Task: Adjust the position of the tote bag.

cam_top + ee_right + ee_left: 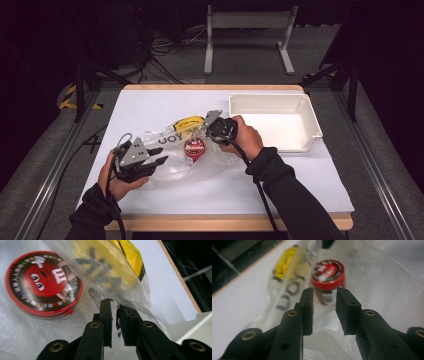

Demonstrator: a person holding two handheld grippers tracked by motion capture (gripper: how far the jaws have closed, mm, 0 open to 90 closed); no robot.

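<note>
Clear plastic made up the bag [175, 150] that lay crumpled across the middle of the white table [165, 102], black lettering showing on its upper fold. Inside it we saw a round red tin [194, 148] with a printed lid, and just behind that a yellow packet [187, 122], both resting on the tabletop under the film. A white tray [305, 107] stood well apart at the far right of the table.

We held the left gripper [159, 161] at the near left edge of the bag. In the left gripper view its black fingers [308, 305] stood released with a plain gap between them, pointing toward the red tin [328, 273] and gripping nothing; the bag [372, 290] only spread beneath them.

We held the right gripper [206, 124] at the far side of the bag, close to the yellow packet. In the right gripper view its fingers [107, 315] were nearly together, clenched on a fold of the bag [117, 277] that rose between them, with the tin [42, 282] beside them to the left and the packet [130, 252] beyond.
</note>
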